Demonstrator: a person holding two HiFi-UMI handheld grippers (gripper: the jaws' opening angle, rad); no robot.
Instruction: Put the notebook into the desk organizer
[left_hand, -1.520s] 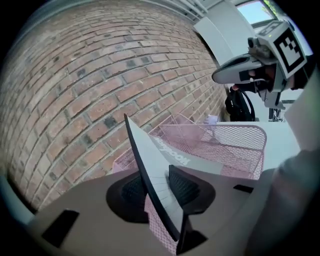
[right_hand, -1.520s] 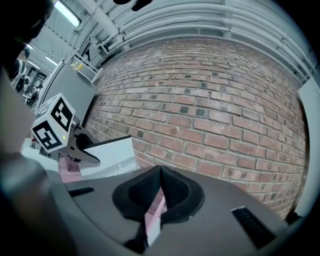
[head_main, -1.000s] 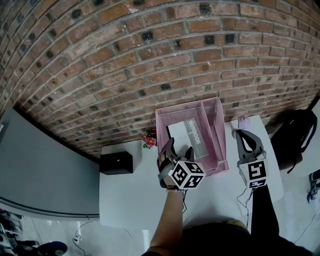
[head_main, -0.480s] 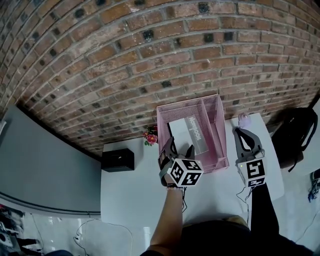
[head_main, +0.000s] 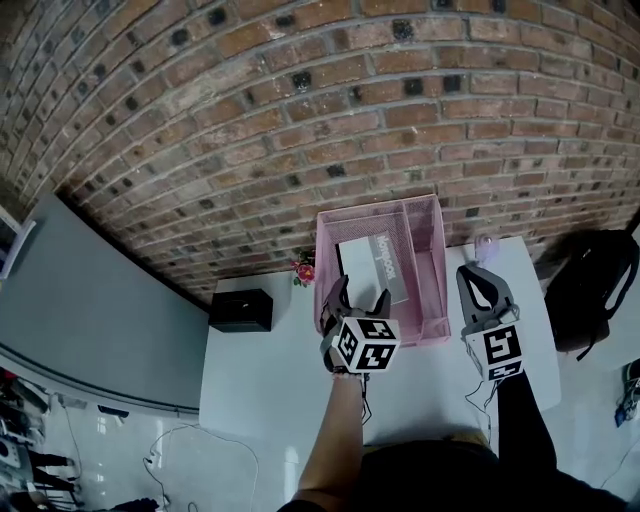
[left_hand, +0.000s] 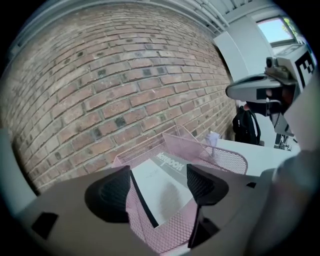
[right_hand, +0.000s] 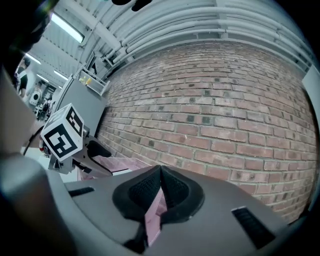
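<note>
Your left claw (head_main: 353, 298) gapes empty at frame centre, just before the pink mesh desk organizer (head_main: 432, 228), where the notebook (head_main: 372, 268) lies flat. Your right claw (head_main: 476, 285), jaws pressed together, hangs right of it above the white bench (head_main: 260, 380).

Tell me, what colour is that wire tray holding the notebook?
The tray is pink mesh all over; it shows best in the left gripper view.

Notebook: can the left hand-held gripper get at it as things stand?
Probably yes: the left hand-held gripper, jaws apart, points at the notebook lying in the open-topped organizer; only its mesh wall lies between.
</note>
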